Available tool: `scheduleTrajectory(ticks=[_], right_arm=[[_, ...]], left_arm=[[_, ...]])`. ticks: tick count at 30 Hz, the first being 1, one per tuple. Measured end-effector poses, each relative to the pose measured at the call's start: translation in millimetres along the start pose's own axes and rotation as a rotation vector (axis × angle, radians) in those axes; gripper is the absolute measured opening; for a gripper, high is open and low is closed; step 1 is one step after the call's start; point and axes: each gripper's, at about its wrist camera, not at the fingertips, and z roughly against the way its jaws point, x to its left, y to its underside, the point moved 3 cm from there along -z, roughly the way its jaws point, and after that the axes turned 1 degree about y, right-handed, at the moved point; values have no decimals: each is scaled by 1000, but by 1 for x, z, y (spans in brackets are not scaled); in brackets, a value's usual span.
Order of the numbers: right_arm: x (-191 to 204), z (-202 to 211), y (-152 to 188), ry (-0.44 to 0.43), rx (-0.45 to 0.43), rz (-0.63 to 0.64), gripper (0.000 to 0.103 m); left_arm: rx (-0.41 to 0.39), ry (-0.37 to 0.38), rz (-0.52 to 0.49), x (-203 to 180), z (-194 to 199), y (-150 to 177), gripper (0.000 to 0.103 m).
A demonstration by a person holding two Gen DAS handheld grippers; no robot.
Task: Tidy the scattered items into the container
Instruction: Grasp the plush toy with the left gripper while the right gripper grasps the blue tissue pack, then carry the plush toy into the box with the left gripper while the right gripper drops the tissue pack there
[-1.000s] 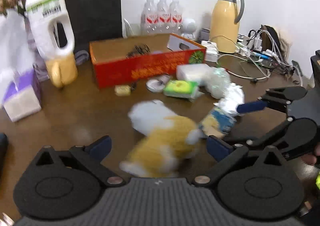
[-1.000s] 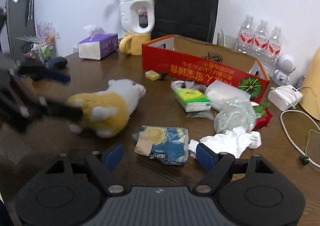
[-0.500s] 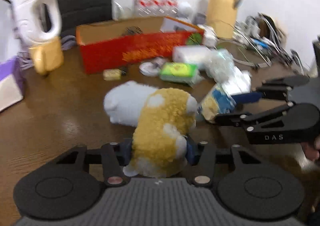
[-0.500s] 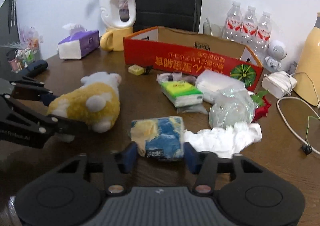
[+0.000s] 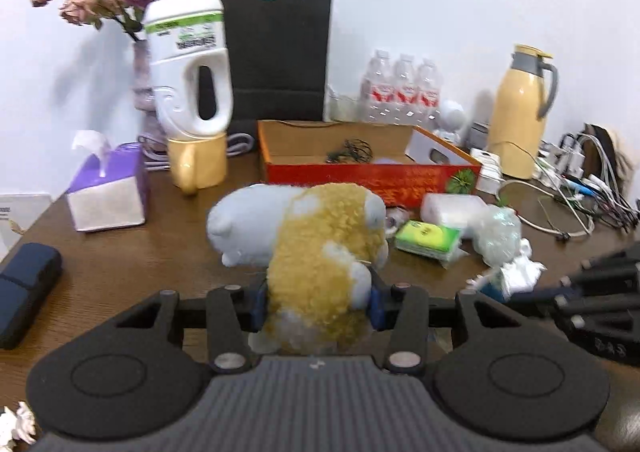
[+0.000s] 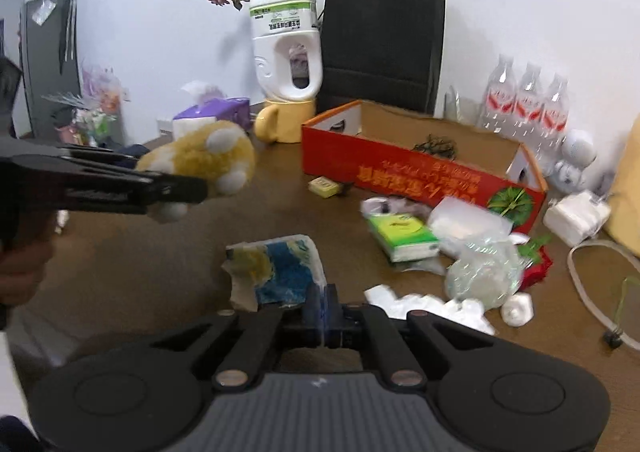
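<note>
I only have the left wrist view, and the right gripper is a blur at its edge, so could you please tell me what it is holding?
Observer: The right gripper is shut on the edge of the blue-and-yellow packet.
Operator: Thank you. Is anything hidden from me behind the plush toy?
Observer: Yes, a small yellow block lies on the table in front of the red box.
Operator: Does the plush toy clear the table?
Observer: Seen from the side, it hangs above the table in the left gripper.
</note>
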Motion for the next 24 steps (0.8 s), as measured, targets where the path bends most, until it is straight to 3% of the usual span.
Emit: scheduleTrajectory(ticks=[4,10,17,20,24], right_arm=[[14,-1,16,-20,95,3,0],[-5,21,6,33,-18,-92,0],[-57,23,-72,115,-194,-106,0],[-95,6,-112,125,-226,-149,0],[-154,-35,-160,161,-200,-223,0]], left_arm=[[-9,-24,-9,1,3,-1,46],[-57,-23,-18,-3,2,-17,46],[-184,-24,-61,-25,-26,-86,46],[-155,-6,-24,-29,-62,-124,46],[-113,-65,-15,-39,-125,-165,46]])
